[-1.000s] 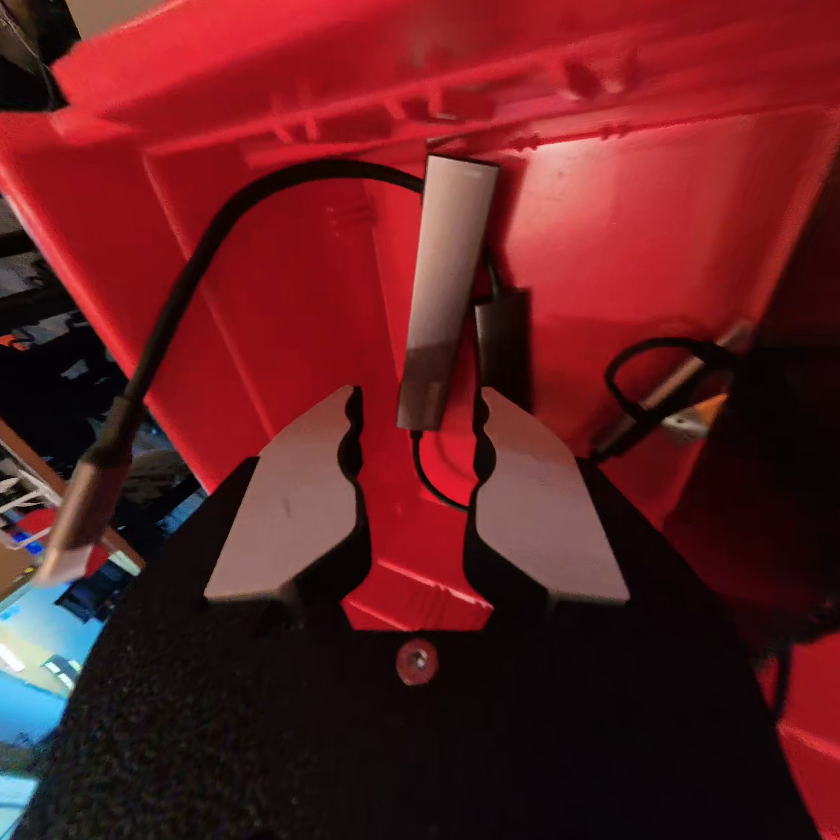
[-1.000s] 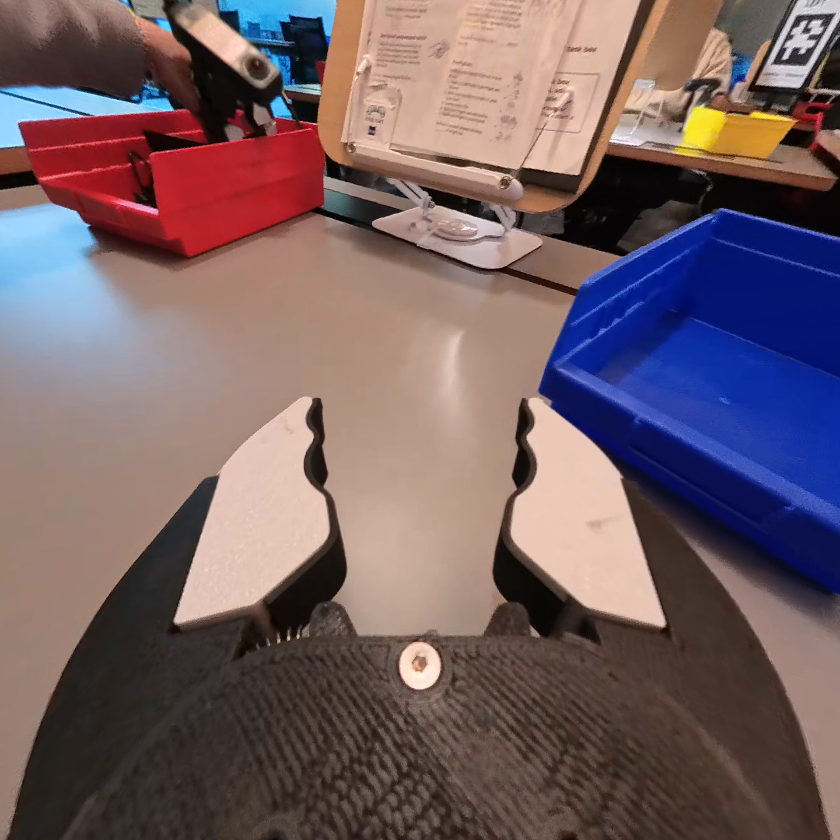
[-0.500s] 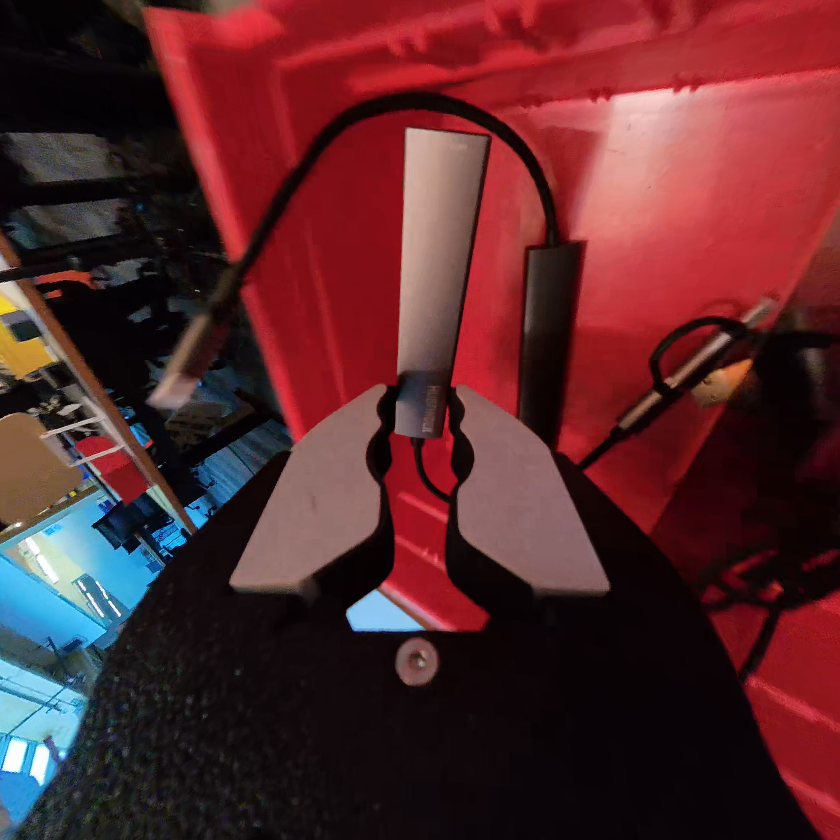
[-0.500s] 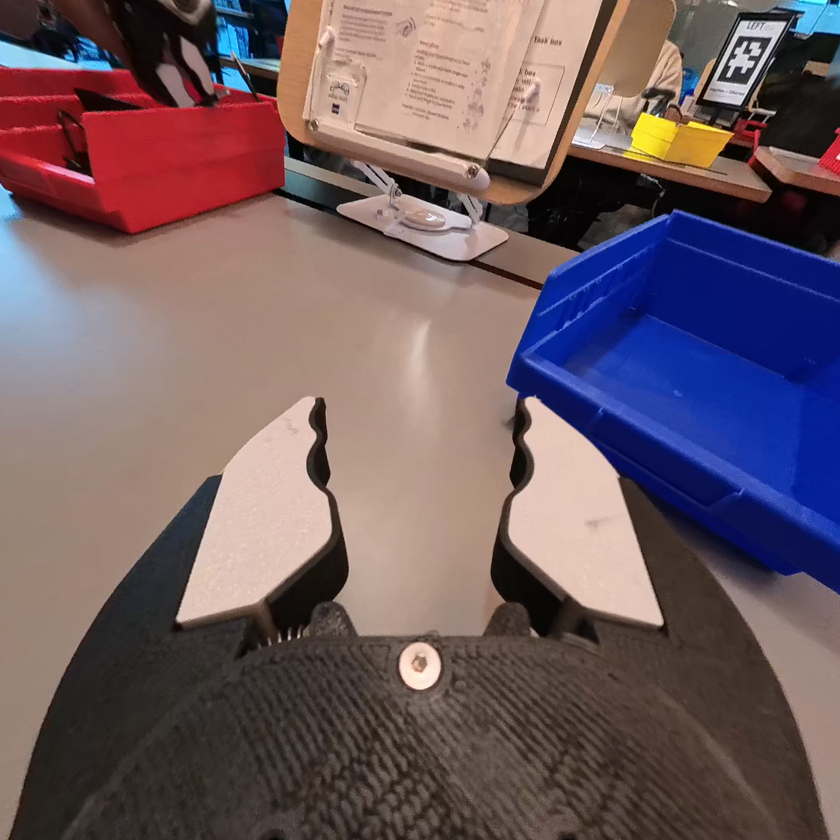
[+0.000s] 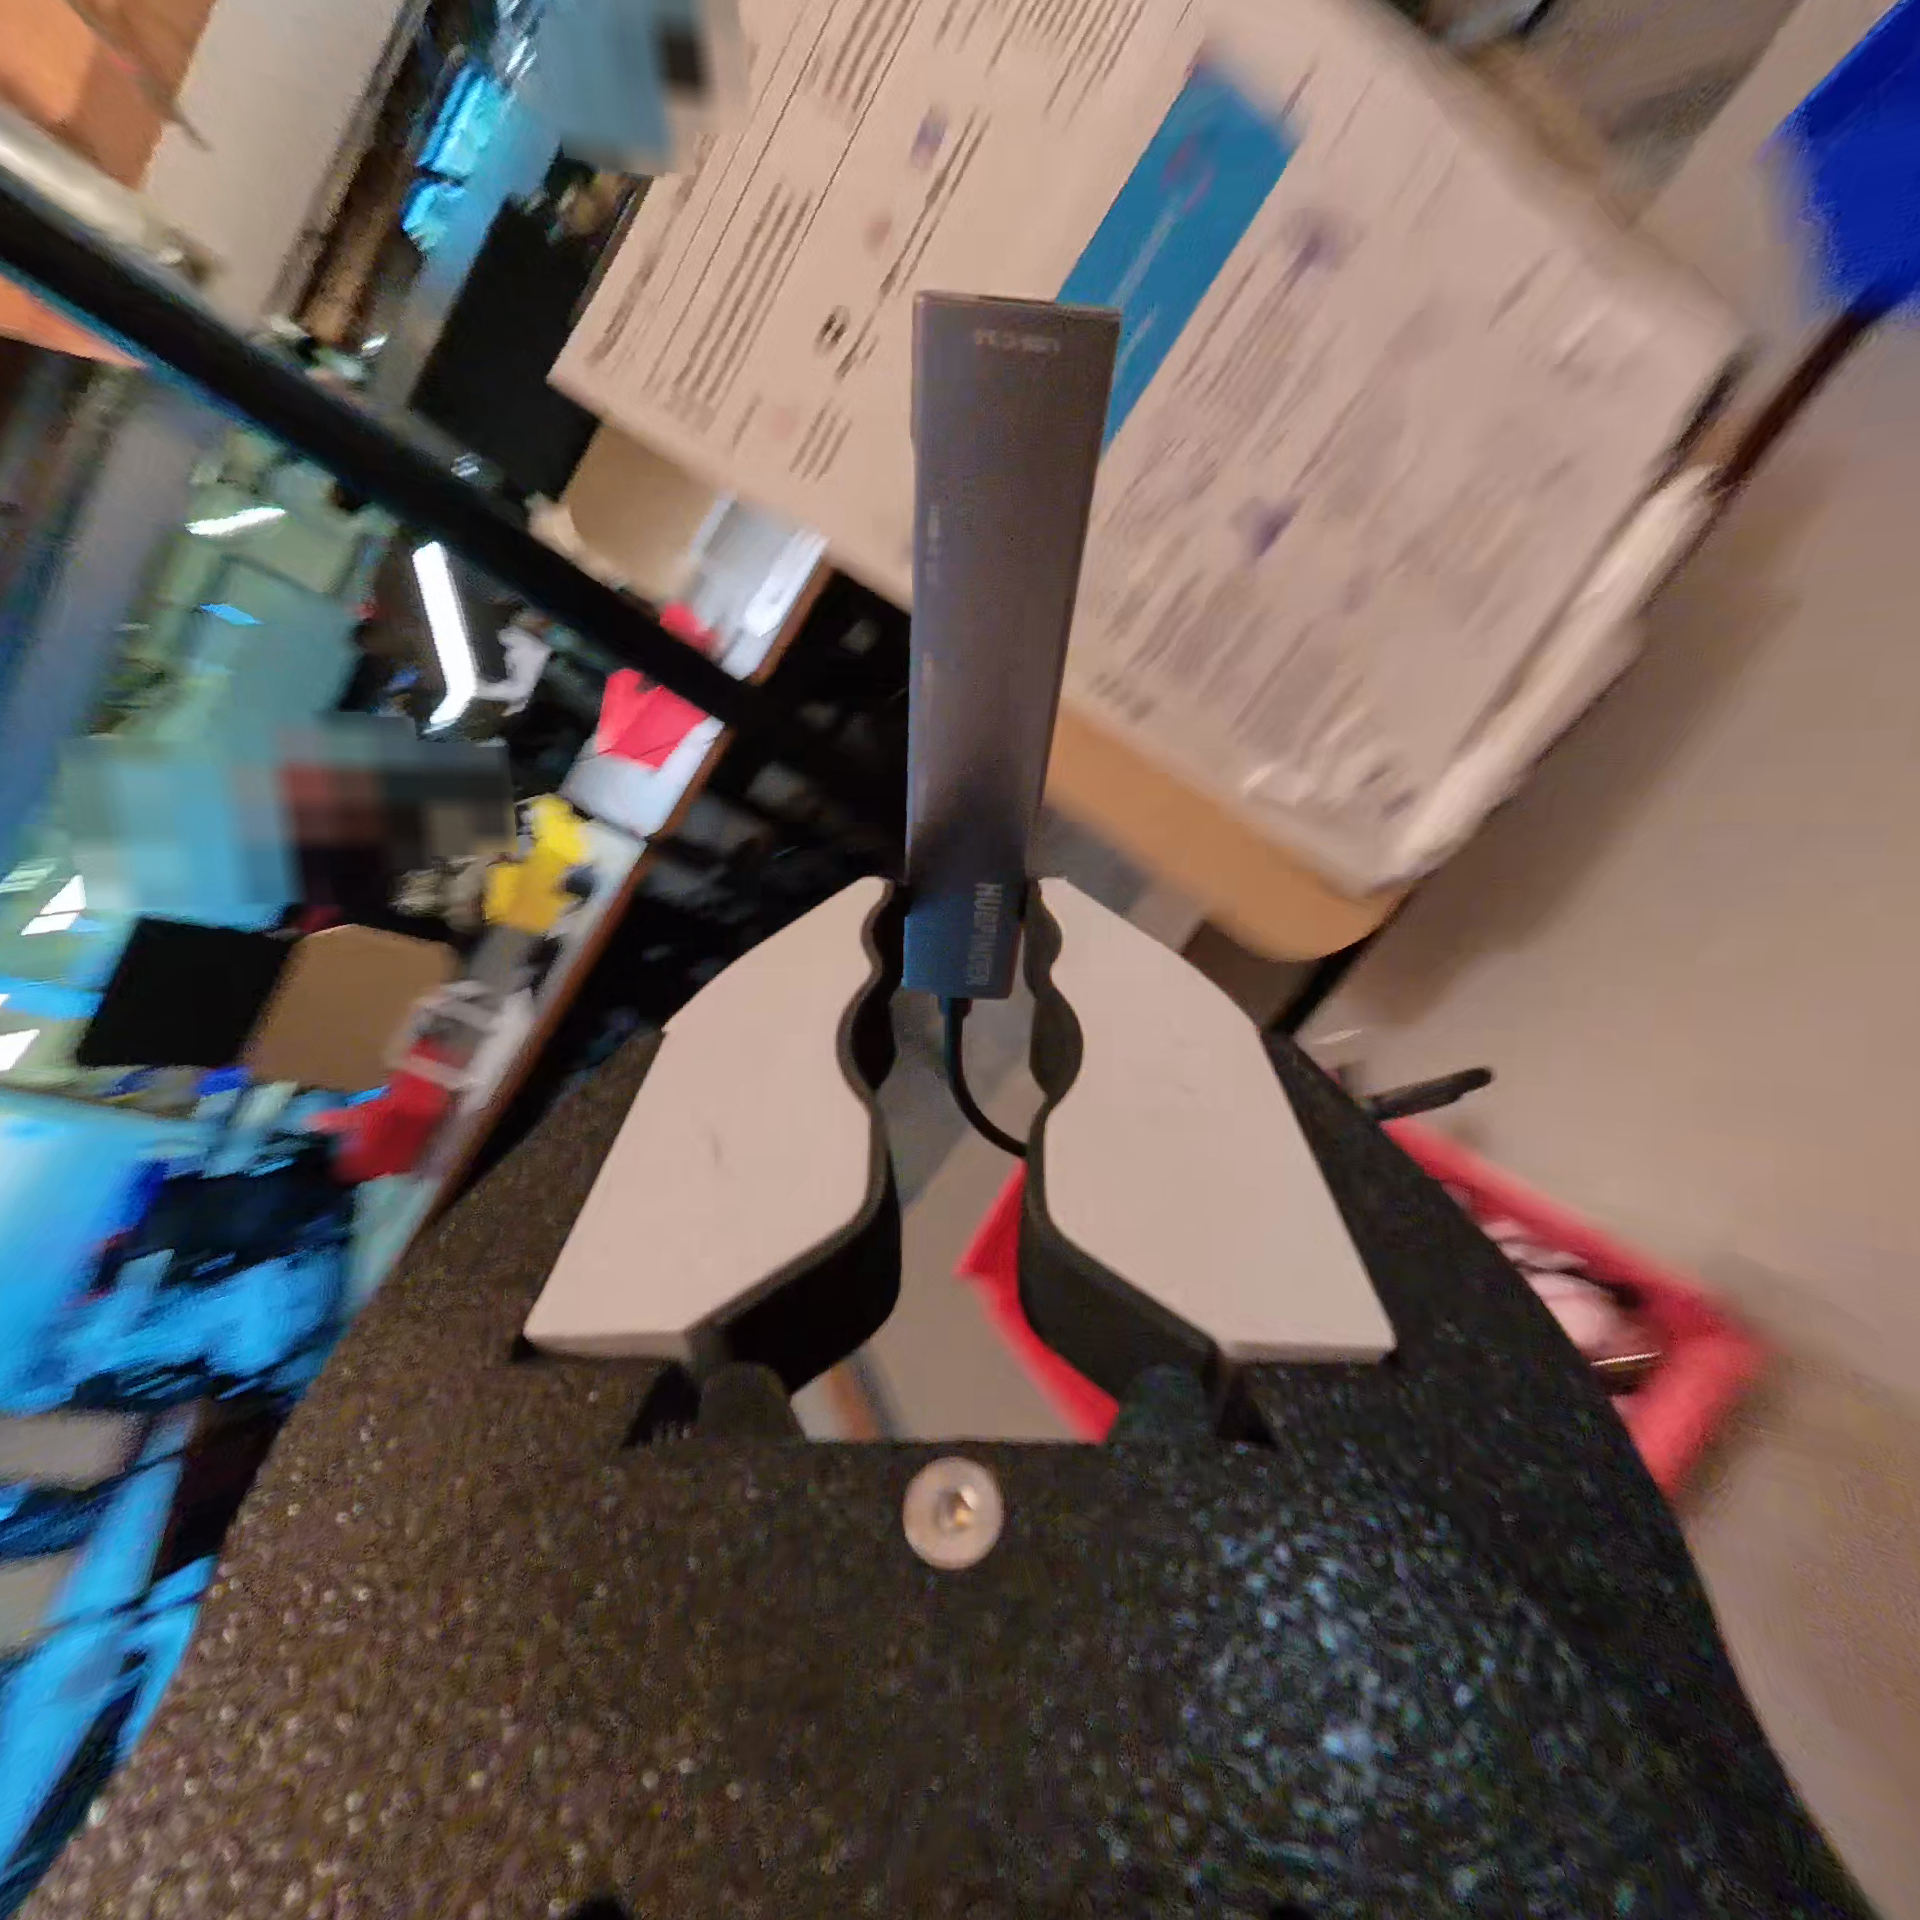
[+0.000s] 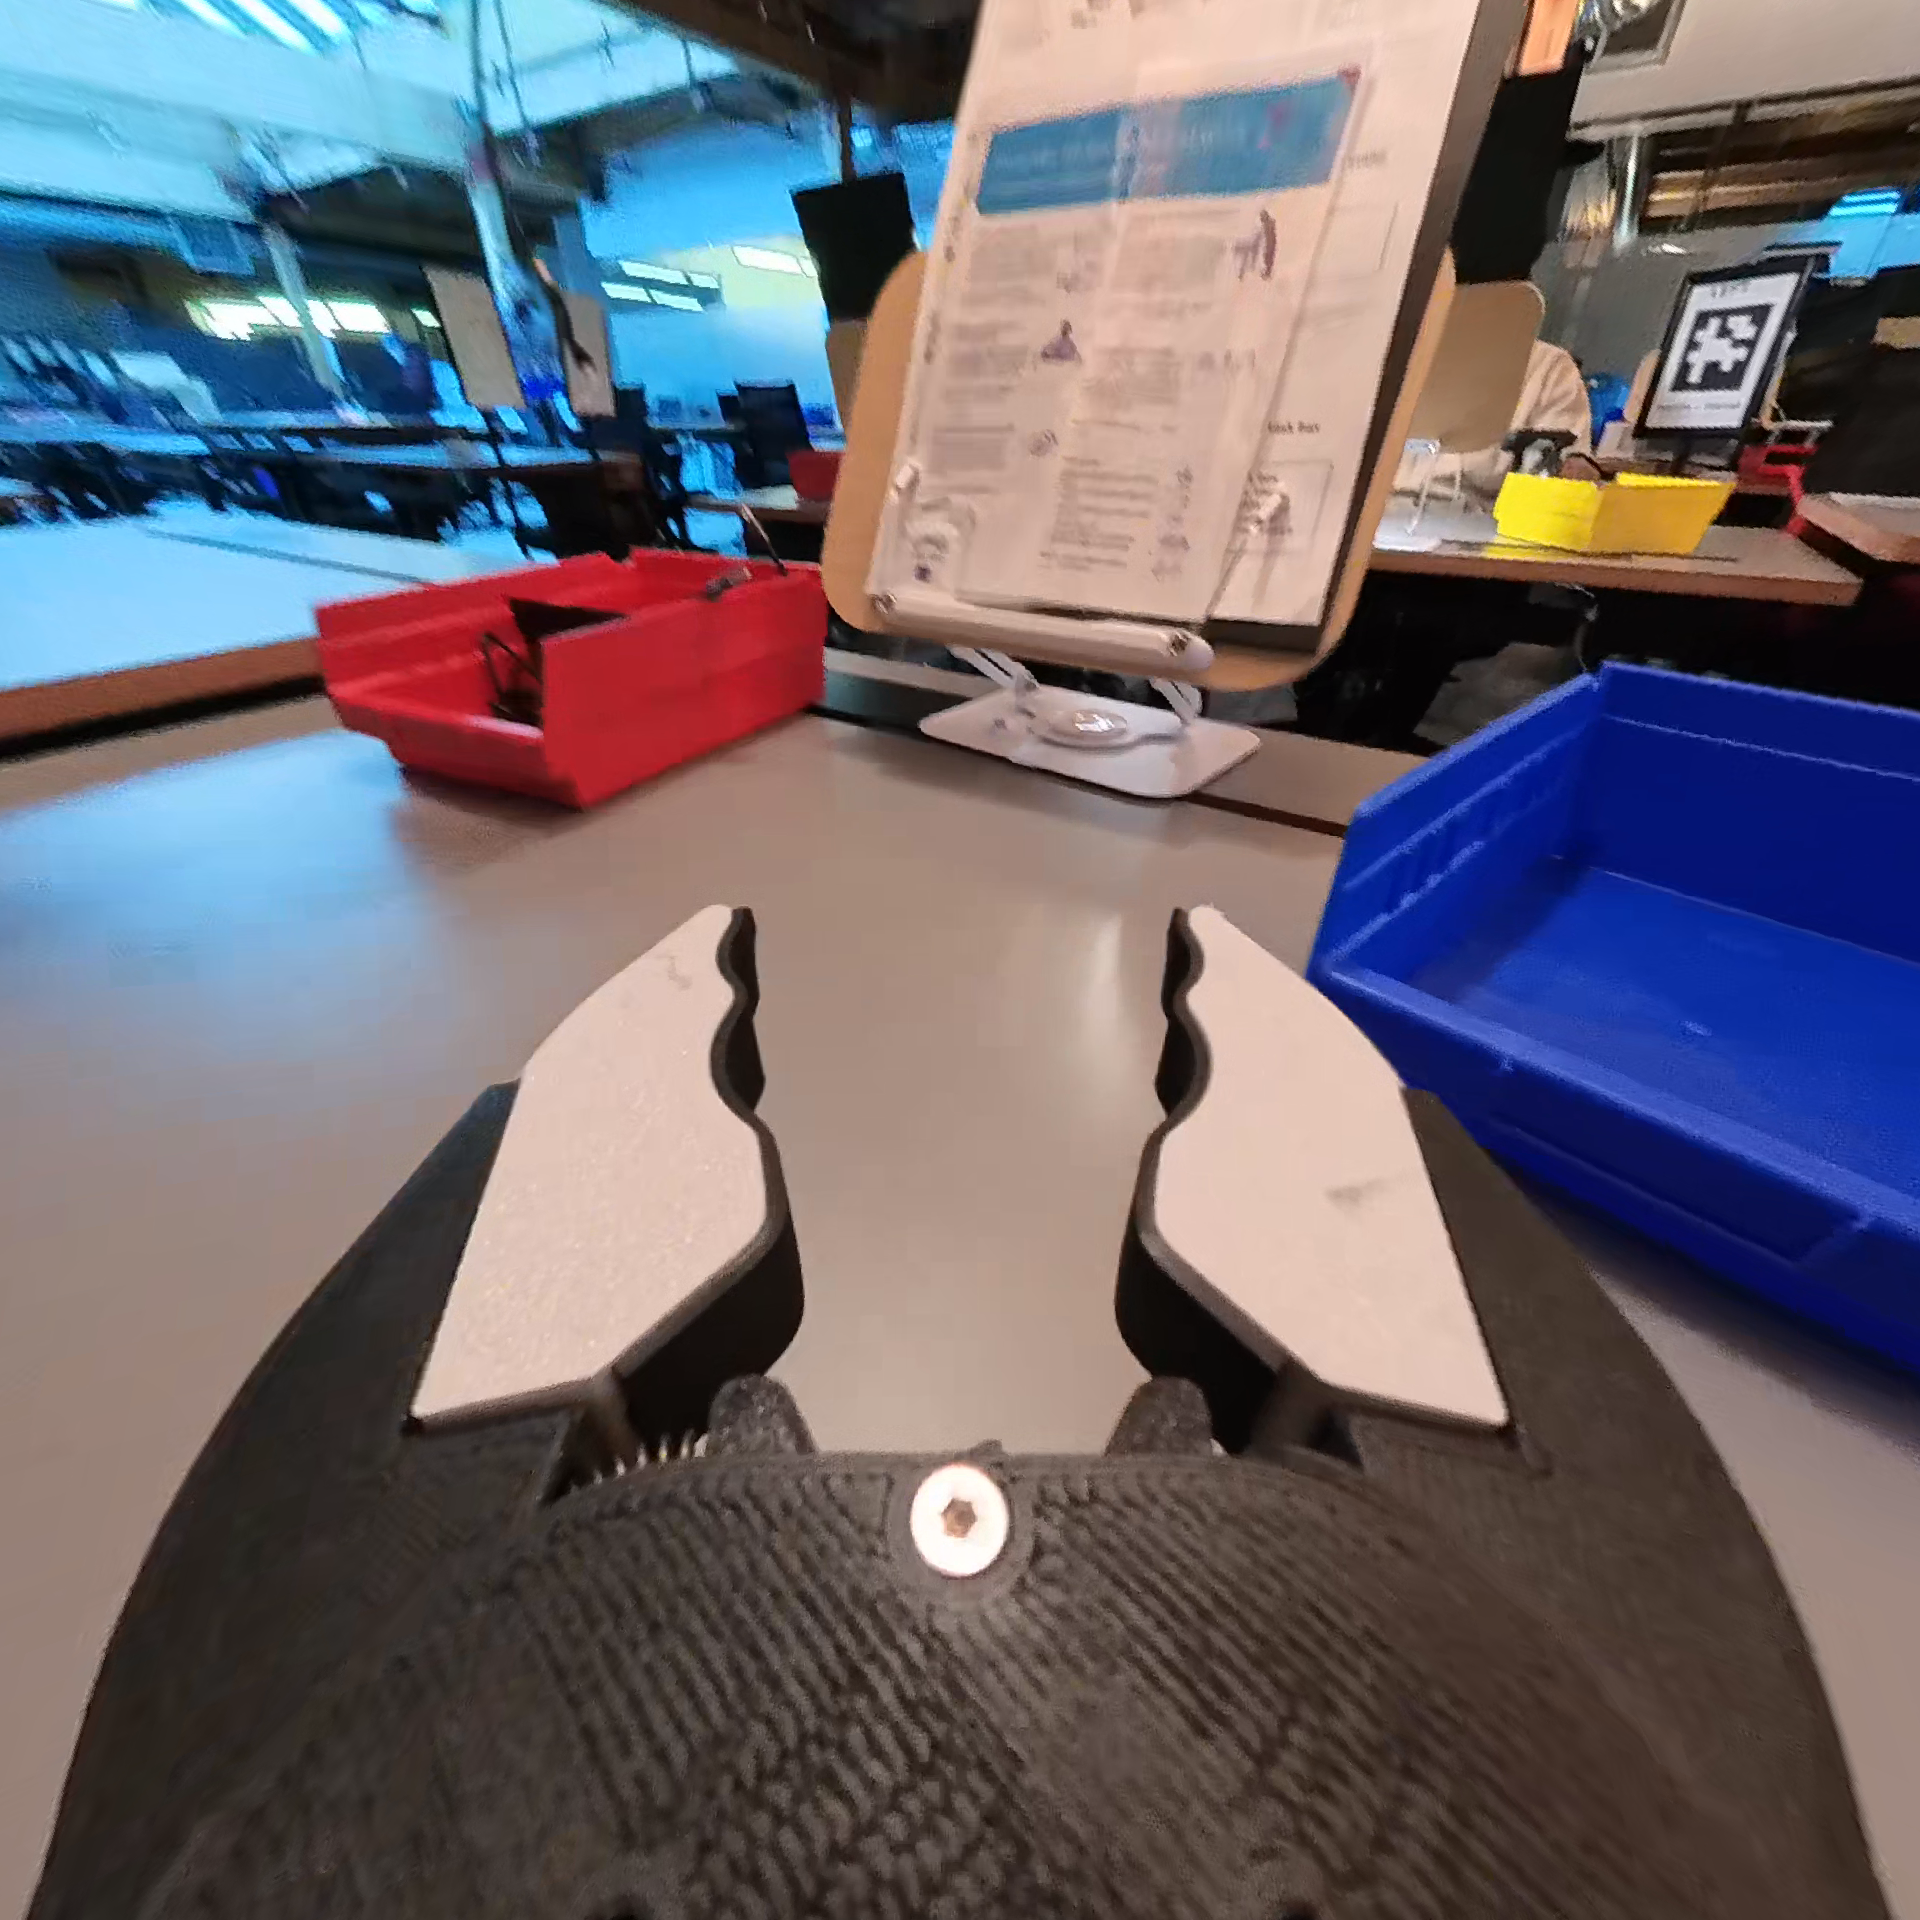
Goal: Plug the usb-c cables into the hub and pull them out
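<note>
Two claws in play, one loaded. My left claw (image 5: 958, 914) is pinched shut on the hub (image 5: 997, 623), a slim dark grey bar gripped at its near end, where its short black cable (image 5: 971, 1101) leaves and loops down toward 5 o'clock behind the right finger. The hub stands out toward 12 o'clock, clear of the red bin (image 5: 1558, 1288) that sits low at 4 o'clock on the tabletop (image 5: 1662, 831). I judge it light and rigid, with a smooth casing that could twist in a narrow pinch; the end grip leaves a long lever, so a plug pushed in far from the fingers may pivot it. A hold nearer the middle would resist better, if the ports stay free. Which face carries the ports, I cannot tell. My right claw (image 6: 961, 920) hangs low over the tabletop, tilted forward, fingers spread wide and holding nothing. Red bin at 11 o'clock from it, with dark cables inside; blue bin (image 6: 1662, 997) at 2 o'clock; document stand (image 6: 1132, 416) at 12. No cable is in hand yet.
</note>
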{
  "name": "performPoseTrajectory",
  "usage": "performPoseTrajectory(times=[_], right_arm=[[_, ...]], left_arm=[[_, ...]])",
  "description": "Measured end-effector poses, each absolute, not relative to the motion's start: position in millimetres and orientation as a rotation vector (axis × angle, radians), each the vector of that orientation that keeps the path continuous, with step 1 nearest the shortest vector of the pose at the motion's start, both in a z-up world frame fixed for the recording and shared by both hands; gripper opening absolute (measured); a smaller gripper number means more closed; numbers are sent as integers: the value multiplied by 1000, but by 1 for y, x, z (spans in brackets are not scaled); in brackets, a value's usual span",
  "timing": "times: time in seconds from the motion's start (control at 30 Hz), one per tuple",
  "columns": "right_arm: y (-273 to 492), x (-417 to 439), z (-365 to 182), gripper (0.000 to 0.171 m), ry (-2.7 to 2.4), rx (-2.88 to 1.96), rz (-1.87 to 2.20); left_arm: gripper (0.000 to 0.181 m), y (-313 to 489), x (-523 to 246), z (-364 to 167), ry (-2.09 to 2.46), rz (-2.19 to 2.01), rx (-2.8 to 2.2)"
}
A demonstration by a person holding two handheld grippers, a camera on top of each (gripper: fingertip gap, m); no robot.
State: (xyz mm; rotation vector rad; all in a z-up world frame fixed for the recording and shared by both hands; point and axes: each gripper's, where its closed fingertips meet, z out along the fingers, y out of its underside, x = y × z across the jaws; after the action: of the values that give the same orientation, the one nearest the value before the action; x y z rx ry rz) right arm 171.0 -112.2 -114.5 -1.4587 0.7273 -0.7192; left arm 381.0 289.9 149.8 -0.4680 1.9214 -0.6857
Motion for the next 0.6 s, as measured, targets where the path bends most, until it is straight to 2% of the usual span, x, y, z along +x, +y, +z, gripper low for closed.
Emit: performPoseTrajectory(times=[0.03,0.13,0.3,0.4,0.5,0.6], right_arm=[[-108,167,-109,76,718,-1435,-699],[-100,161,-92,78,747,-1340,-628],[-74,149,-66,74,721,-1318,-575],[-63,149,-46,58,675,-1300,-643],[-46,154,-45,55,652,-1309,-589],[-38,157,-50,50,652,-1285,-527]], left_arm=[[21,267,364,147,1956,-789,-482],[21,192,310,110,2111,-1081,-524],[21,90,237,13,2216,-1408,-555],[21,46,210,-39,2190,-1477,-548],[21,11,190,-74,2150,-1449,-511],[21,-10,175,-85,2083,-1367,-422]])
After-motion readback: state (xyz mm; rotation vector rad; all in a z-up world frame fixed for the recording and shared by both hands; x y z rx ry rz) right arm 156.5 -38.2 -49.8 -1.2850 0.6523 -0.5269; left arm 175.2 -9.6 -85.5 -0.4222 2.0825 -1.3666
